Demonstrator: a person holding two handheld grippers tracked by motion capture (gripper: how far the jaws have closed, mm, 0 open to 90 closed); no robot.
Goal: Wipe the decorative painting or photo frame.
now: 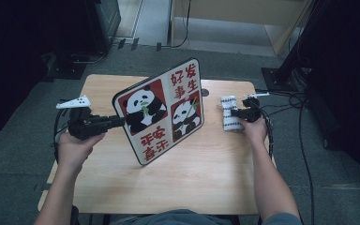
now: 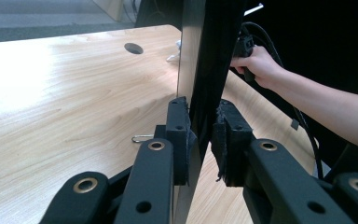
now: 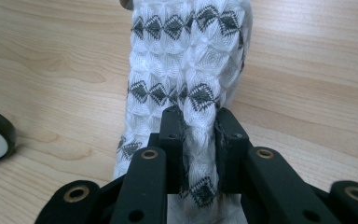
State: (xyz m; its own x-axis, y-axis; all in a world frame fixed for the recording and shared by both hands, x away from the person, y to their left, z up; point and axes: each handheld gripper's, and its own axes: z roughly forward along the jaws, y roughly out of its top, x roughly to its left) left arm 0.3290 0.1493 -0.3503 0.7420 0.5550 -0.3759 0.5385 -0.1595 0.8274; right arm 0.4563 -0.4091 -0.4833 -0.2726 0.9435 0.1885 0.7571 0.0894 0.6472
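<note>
Closest to the lens, the left gripper (image 2: pixel 200 140) has its pads clenched on the thin edge of the panda board (image 1: pixel 161 110), holding it tilted on its lower corner near the middle of the wooden table (image 1: pixel 206 173). On the table's right side, well apart from the board, lies the white patterned cloth (image 3: pixel 186 70); the right gripper (image 3: pixel 198 144) pinches a fold of it between clamped jaws. A round hole (image 2: pixel 134 48) sits farther back.
</note>
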